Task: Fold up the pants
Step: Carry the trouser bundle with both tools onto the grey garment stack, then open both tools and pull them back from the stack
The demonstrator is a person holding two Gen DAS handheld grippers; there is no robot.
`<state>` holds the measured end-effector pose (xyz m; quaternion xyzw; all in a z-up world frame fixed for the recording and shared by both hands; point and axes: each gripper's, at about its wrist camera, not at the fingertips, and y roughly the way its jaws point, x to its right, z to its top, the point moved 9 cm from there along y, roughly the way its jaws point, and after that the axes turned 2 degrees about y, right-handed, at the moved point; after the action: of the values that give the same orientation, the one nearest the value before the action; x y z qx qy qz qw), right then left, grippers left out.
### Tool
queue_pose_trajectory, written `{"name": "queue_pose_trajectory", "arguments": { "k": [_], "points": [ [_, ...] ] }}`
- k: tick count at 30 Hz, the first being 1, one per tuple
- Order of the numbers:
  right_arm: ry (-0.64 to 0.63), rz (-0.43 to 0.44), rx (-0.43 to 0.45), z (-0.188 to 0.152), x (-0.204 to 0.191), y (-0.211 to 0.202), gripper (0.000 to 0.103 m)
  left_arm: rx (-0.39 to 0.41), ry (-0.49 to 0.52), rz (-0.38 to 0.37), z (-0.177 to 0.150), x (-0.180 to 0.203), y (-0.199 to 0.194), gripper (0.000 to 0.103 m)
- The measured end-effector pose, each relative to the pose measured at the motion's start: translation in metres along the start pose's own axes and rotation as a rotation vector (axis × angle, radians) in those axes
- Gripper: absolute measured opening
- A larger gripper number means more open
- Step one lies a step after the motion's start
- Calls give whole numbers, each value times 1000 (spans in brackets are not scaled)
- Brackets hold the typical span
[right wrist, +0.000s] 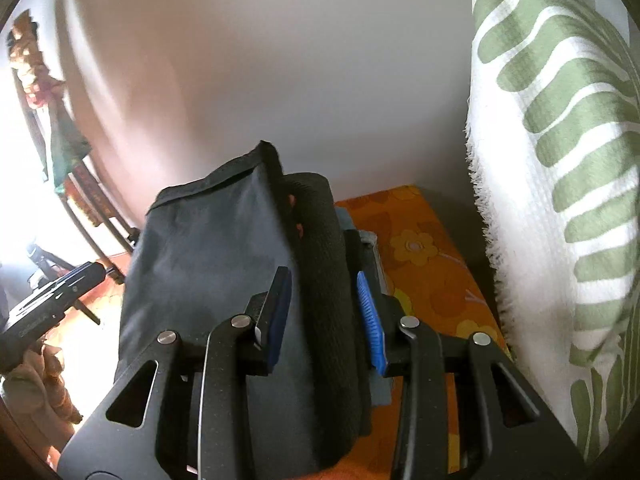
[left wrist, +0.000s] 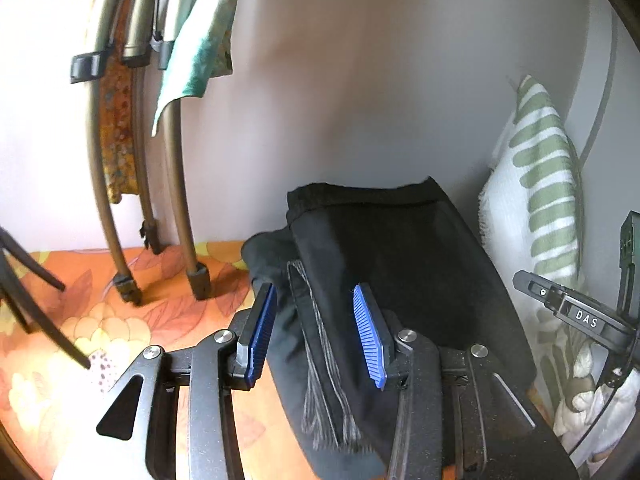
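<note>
Here the folded pants (left wrist: pixel 384 248) lie between both tools' parted pads.

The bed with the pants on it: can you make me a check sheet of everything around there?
Surface: orange flowered bedsheet, bare patches beside the pants.
Job's things: dark pants, folded into a thick bundle, lying near the wall.
Clutter: green-striped white pillow leaning to the right of the pants; folded metal drying rack with cloths hanging on it, to the left.
Grippers: left gripper open, pants between its blue pads, not pinched; right gripper open, astride the bundle's right edge.
Cables: nothing seen.
Surroundings: plain pale wall behind the bed.
</note>
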<state>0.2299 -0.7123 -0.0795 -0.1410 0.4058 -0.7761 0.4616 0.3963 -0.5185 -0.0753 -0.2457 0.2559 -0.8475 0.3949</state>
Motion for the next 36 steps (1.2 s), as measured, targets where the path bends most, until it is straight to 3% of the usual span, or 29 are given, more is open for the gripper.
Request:
{"name": "queue_pose_trajectory", "arguments": {
  "k": [4, 7, 12, 17, 21, 27, 30, 36],
  "points": [
    [-27, -4, 23, -12, -9, -23, 36, 5, 23, -8, -10, 10, -25, 39],
    [-14, 19, 30, -23, -16, -45, 36, 9, 50, -11, -21, 19, -47, 54],
    [-25, 23, 44, -39, -25, -80, 40, 21, 92, -10, -39, 29, -85, 56],
    [-50, 31, 77, -60, -40, -126, 42, 58, 111, -20, -58, 36, -126, 68],
    [-63, 17, 104, -82, -54, -155, 61, 78, 105, -32, -70, 38, -156, 73],
    [-84, 8, 116, -115, -77, -186, 62, 113, 94, -33, -90, 33, -198, 79],
    [-103, -18, 143, -128, -85, -201, 76, 125, 80, -33, -100, 26, -216, 80],
    [-131, -42, 187, -153, -102, -225, 82, 128, 91, -2, -128, 16, -236, 80]
  ]
}}
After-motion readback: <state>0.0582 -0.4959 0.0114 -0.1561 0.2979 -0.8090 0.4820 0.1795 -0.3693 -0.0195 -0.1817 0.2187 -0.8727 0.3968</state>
